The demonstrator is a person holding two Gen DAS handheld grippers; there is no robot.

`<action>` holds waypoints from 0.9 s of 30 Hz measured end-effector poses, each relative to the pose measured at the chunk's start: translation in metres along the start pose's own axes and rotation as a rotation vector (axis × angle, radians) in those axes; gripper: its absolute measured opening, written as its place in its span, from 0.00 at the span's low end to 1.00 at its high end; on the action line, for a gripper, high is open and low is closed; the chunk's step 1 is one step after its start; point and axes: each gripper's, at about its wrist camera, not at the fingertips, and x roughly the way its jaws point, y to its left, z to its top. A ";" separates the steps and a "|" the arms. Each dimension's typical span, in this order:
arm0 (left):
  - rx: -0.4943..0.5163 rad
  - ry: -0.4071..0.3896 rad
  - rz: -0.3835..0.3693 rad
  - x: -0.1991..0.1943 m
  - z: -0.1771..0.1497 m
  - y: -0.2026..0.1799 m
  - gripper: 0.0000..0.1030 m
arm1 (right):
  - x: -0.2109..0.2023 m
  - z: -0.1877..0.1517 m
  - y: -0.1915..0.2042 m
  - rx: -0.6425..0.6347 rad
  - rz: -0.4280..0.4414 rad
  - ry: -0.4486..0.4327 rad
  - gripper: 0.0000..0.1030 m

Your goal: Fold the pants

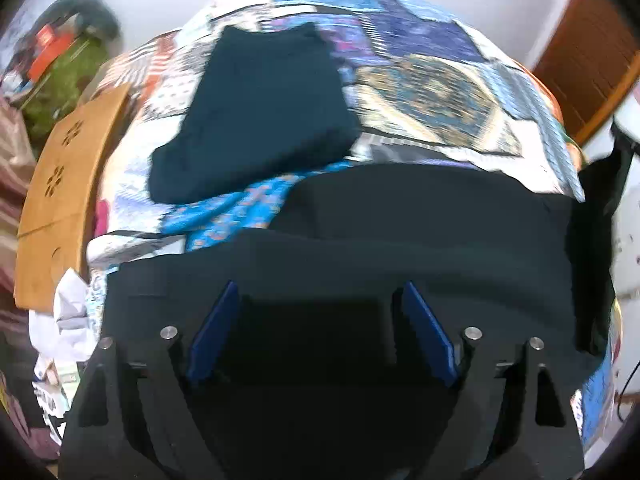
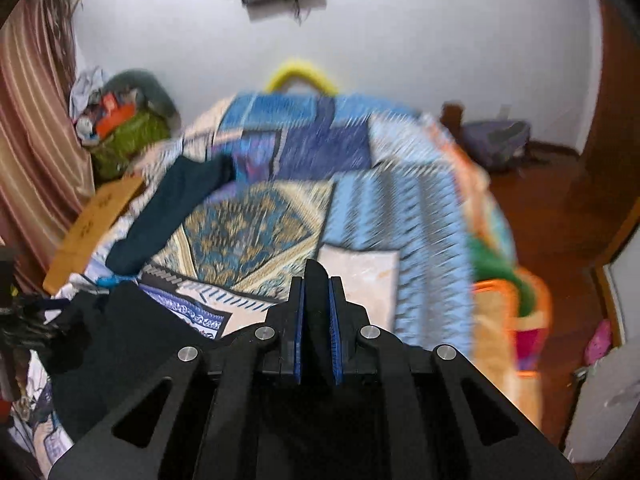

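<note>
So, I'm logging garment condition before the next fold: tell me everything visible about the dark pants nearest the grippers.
The dark pants are black, soft-looking cloth, lying in broad rumpled folds across the near end of the patchwork quilt. The open left gripper hovers over them without pinching. The right gripper is shut on a black fold of the cloth. No seams or pockets can be made out.

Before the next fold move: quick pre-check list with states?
1. Right gripper shut on dark fabric: ok, a dark sliver sits between the blue pads.
2. Left gripper open: ok, fingers spread over the black pants.
3. Left holding cloth: not ok, nothing between the pads.
4. Pants flat on the patchwork bedspread: cannot tell, blurred.
5. Dark teal folded garment apart from the pants: ok.
</note>
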 end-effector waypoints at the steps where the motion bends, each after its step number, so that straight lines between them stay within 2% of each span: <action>1: 0.020 0.002 0.000 -0.001 -0.002 -0.010 0.82 | -0.011 0.003 0.001 0.005 -0.004 -0.024 0.09; 4: 0.088 0.012 -0.004 0.000 -0.007 -0.038 0.84 | -0.044 0.002 -0.009 0.001 -0.017 -0.072 0.09; 7: 0.138 0.029 0.000 0.004 -0.016 -0.064 0.86 | -0.055 -0.013 -0.013 -0.028 -0.039 -0.067 0.09; 10: 0.173 0.009 0.003 0.001 -0.022 -0.085 0.86 | -0.051 -0.040 -0.016 -0.030 -0.057 -0.015 0.09; 13: 0.178 0.018 -0.029 0.002 -0.028 -0.096 0.88 | -0.040 -0.074 -0.027 -0.017 -0.081 0.054 0.09; 20: 0.182 -0.002 -0.039 0.002 -0.036 -0.111 0.94 | -0.018 -0.148 -0.045 0.077 -0.073 0.187 0.11; 24: 0.163 -0.016 -0.052 0.003 -0.039 -0.110 0.96 | -0.015 -0.165 -0.038 0.052 -0.088 0.233 0.19; 27: 0.170 -0.021 -0.059 0.002 -0.040 -0.110 0.96 | -0.020 -0.157 -0.033 0.008 -0.160 0.256 0.28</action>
